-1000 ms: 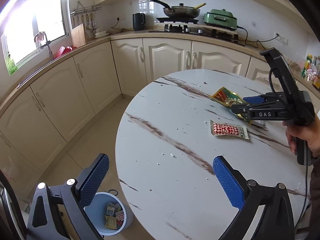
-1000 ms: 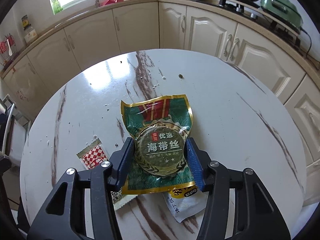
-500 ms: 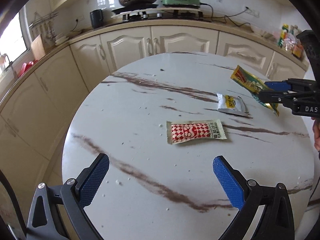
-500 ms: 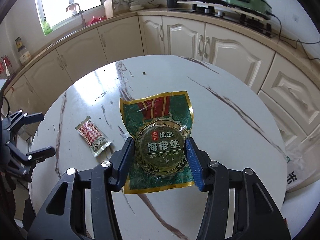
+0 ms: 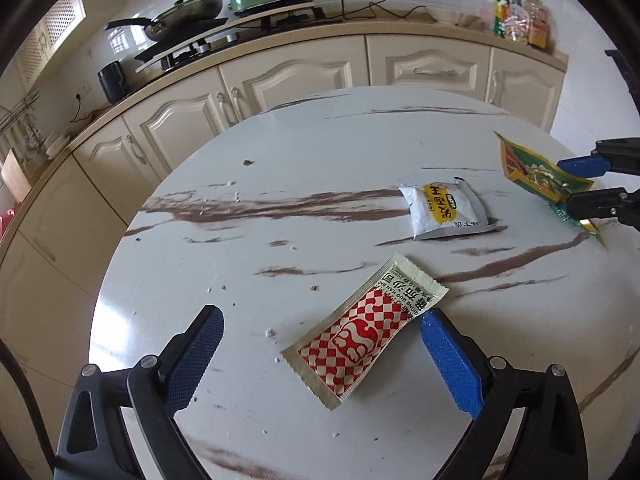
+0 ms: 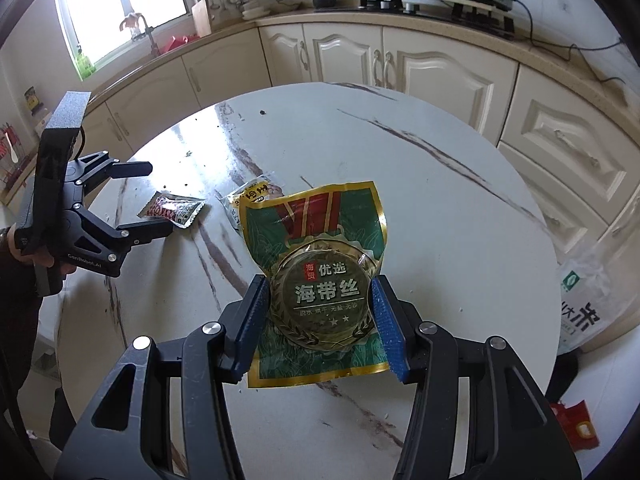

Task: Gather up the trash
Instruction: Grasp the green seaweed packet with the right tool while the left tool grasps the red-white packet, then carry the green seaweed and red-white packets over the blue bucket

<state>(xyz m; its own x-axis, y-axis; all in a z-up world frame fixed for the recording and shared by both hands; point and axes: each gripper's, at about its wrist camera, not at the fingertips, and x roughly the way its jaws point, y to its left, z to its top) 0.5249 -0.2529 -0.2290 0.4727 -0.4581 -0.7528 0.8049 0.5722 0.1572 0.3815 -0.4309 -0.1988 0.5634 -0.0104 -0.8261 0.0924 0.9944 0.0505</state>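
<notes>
My right gripper (image 6: 320, 320) is shut on a green and gold seaweed packet (image 6: 316, 264) and holds it above the round marble table (image 6: 420, 184); the packet also shows at the right of the left wrist view (image 5: 536, 172). My left gripper (image 5: 320, 344) is open, low over the table, with a red and white checkered sachet (image 5: 360, 332) lying between its fingers. A white and yellow packet (image 5: 444, 210) lies flat farther on, partly hidden behind the seaweed packet in the right wrist view (image 6: 252, 196). The sachet shows there too (image 6: 172, 210).
Cream cabinets (image 5: 280, 80) and a counter with a stove and pan (image 5: 184, 20) curve around the table. A white sack (image 6: 588, 304) and a red wrapper (image 6: 576, 428) are on the floor at the right. Crumbs dot the tabletop (image 5: 248, 163).
My left gripper has swung from the table edge and the bin below to the checkered sachet, which now lies between its fingers. My right gripper has lifted the seaweed packet up and back.
</notes>
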